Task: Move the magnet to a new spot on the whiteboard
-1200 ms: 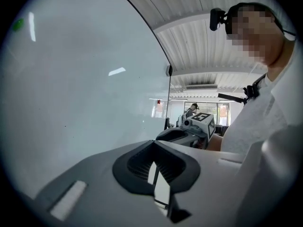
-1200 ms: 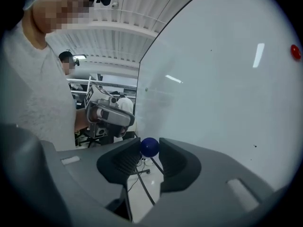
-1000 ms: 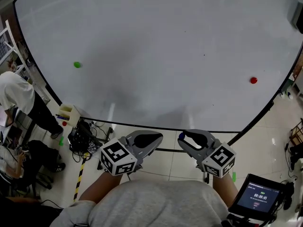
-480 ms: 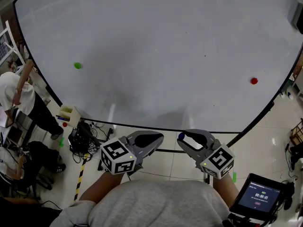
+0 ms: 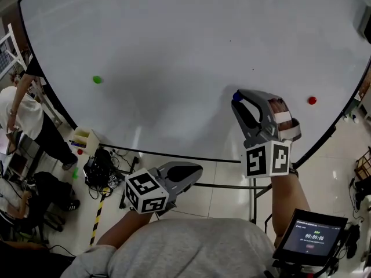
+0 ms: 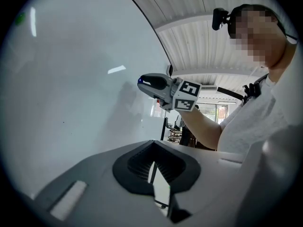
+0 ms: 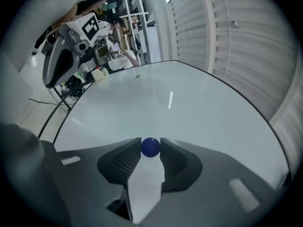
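The whiteboard [image 5: 174, 45] fills the head view. My right gripper [image 5: 240, 99] is raised in front of its lower right part, with a small blue magnet [image 5: 237, 96] at its tip. In the right gripper view the blue magnet [image 7: 150, 147] sits between the two pads, touching both, and the jaws are closing on it; the board [image 7: 189, 112] lies just beyond. A green magnet [image 5: 97, 79] sticks at the board's left and a red magnet [image 5: 312, 100] at its right. My left gripper [image 5: 186, 170] hangs low by my body, jaws together and empty.
A person [image 5: 20, 117] stands by the board's left edge. A yellow holder [image 5: 84, 138] and a tangle of cables [image 5: 101, 167] lie below the board's lower edge. A small screen [image 5: 313, 236] is at the bottom right.
My right gripper has risen from beside my body up to the board's lower right part, carrying the blue magnet. The left gripper has stayed put. The person at the left shifted.
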Demonstrator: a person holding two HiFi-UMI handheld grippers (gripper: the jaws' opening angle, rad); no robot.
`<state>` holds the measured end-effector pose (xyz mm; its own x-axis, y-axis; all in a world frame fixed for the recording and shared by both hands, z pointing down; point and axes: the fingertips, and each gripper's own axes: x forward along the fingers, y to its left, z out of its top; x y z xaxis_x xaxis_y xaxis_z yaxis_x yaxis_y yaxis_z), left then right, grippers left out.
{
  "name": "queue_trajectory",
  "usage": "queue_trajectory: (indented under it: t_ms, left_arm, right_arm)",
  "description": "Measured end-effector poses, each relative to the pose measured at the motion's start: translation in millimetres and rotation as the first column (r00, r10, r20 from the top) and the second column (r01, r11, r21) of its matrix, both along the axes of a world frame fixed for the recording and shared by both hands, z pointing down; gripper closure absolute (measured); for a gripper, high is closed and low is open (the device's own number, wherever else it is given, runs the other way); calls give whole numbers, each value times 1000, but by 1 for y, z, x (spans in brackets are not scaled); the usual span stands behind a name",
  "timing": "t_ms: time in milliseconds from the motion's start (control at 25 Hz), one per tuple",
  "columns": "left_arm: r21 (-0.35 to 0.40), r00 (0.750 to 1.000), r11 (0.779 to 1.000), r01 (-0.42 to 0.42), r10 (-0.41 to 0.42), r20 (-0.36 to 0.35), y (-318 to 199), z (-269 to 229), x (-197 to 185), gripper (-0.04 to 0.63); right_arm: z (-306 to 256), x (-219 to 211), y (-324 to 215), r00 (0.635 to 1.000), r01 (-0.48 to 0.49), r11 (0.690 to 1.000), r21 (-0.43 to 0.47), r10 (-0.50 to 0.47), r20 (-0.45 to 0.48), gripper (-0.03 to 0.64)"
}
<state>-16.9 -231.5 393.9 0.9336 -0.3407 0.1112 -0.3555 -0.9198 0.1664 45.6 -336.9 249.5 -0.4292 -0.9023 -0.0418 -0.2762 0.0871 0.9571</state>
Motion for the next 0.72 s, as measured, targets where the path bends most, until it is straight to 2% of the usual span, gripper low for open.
queue_trajectory:
  t_ms: [160,480,720]
  left_arm:
    - [4,1000,1000,7,-7,-6,3,-4,-2,612]
    - [10,1000,1000,18,-18,-11,9,-9,-4,612]
    - [11,1000,1000,25,-25,-18,9,-12,-7,612]
  right_arm:
    - [-16,2,-11,998,-50,998,43,51,-42,502]
    - [-6,9,-33,987,-116,992,56,121,-105,502]
    - [-6,11,-36,982,-141,988,64,148,-116,500]
